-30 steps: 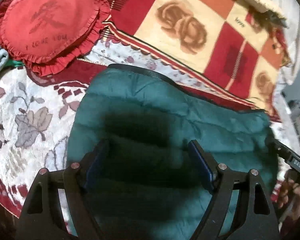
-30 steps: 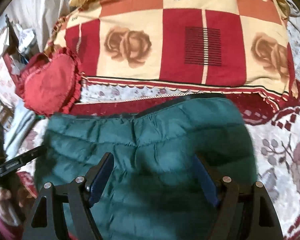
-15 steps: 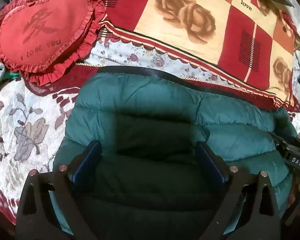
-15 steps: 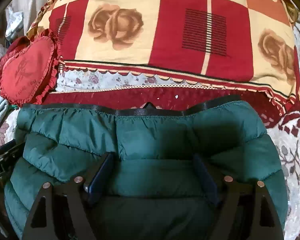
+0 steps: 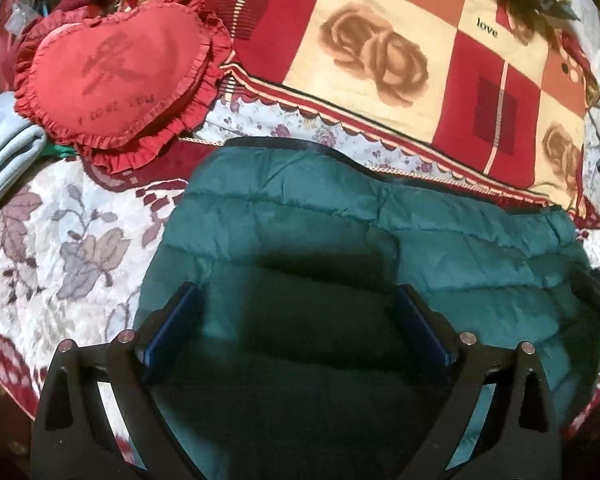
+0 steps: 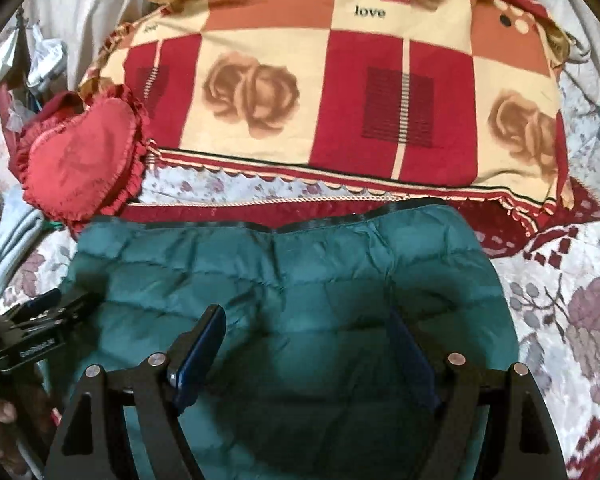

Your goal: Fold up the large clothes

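Note:
A dark green quilted puffer jacket (image 5: 300, 224) lies folded into a rough rectangle on a floral bedspread (image 5: 60, 240); it also shows in the right wrist view (image 6: 300, 280). Its black-trimmed edge faces the pillows. My left gripper (image 5: 298, 308) is open and empty, hovering over the jacket's left half. My right gripper (image 6: 308, 332) is open and empty over the jacket's right half. The left gripper's body (image 6: 32, 340) shows at the left edge of the right wrist view.
A red heart-shaped ruffled cushion (image 5: 116, 68) lies at the back left. A large red and cream rose-print pillow (image 5: 400, 60) lies just beyond the jacket. Pale blue folded cloth (image 5: 4, 160) sits at the left edge.
Both grippers dipped close to the jacket half a second ago and have since lifted back a little. The jacket lies flatter. Both jaws stay open.

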The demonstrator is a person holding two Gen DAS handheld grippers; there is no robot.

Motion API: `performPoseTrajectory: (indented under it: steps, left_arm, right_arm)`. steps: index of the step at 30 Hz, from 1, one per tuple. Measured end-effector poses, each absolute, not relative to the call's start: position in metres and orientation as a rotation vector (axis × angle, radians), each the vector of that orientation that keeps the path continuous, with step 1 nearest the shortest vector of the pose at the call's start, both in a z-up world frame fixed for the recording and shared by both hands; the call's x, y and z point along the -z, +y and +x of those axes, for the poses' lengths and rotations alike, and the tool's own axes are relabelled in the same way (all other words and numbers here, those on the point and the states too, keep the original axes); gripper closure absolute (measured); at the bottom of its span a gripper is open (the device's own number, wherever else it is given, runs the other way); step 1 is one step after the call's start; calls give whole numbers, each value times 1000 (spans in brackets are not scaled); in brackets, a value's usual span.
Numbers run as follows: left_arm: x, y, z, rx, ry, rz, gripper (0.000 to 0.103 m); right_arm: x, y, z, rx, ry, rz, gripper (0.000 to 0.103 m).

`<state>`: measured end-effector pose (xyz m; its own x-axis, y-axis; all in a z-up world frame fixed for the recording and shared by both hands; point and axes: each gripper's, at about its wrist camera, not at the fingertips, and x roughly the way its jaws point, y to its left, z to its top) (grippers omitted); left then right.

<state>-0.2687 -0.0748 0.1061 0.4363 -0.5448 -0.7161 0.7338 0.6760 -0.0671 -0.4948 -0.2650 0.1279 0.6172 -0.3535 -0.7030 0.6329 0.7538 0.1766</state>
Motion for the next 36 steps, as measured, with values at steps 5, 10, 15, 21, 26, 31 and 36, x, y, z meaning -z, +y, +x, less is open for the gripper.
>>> performPoseTrajectory:
  steps: [5, 10, 15, 21, 26, 31, 36]
  left_arm:
    - [-124, -56, -288, 789, 737, 240, 6]
    - [-139, -41, -307, 815, 701, 221, 6]
    - [-149, -30, -321, 809, 654, 226, 6]
    - [-157, -17, -325, 801, 631, 204, 6]
    - [-160, -12, -326, 784, 611, 204, 6]
    - [-161, -10, -325, 763, 605, 207, 6]
    - [-159, -10, -325, 754, 613, 213, 6]
  right_arm:
    - [-152, -232, -510, 609, 637, 389, 23]
    - [-162, -215, -519, 607, 602, 407, 22]
    - [-170, -203, -522, 603, 581, 400, 21]
    - [-173, -195, -521, 588, 580, 393, 20]
    - [-171, -191, -519, 579, 583, 393, 19]
    - [-170, -189, -518, 569, 586, 391, 19]
    - [-170, -188, -517, 565, 586, 393, 19]
